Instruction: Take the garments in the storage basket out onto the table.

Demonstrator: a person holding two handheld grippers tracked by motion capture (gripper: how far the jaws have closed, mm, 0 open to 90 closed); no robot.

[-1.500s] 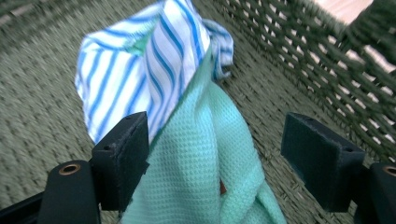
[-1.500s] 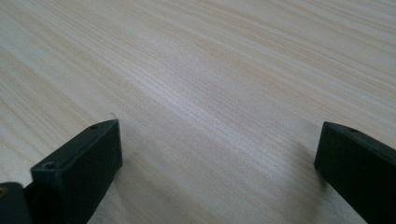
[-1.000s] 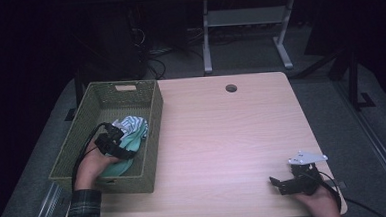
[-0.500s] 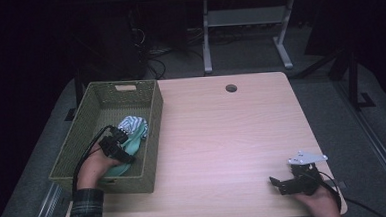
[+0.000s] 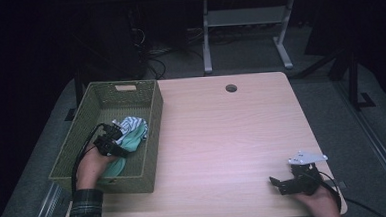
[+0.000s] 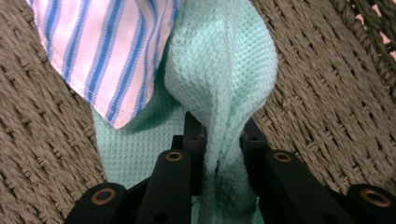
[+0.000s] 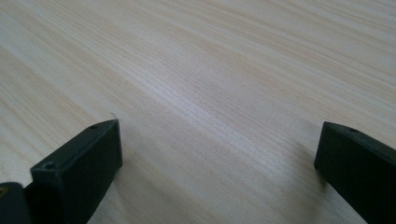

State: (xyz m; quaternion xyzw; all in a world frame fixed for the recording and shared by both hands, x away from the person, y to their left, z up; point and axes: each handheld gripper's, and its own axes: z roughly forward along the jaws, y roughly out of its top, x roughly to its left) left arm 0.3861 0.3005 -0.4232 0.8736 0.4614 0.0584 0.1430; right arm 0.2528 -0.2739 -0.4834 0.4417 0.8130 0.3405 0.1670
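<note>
Left gripper (image 6: 223, 140): jaws just closed, pinching mint-green waffle-weave cloth (image 6: 224, 79) inside olive woven basket (image 5: 130, 87), beside blue-striped white cloth (image 6: 107, 46). Right gripper (image 7: 217, 154): jaws wide apart, nothing between them, over pale wooden worktop (image 7: 210, 70), lower right of the high view.

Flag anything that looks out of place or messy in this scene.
Nothing stands out. The mint cloth and striped cloth lie crumpled in the woven basket, the left tool pinching a mint fold.
</note>
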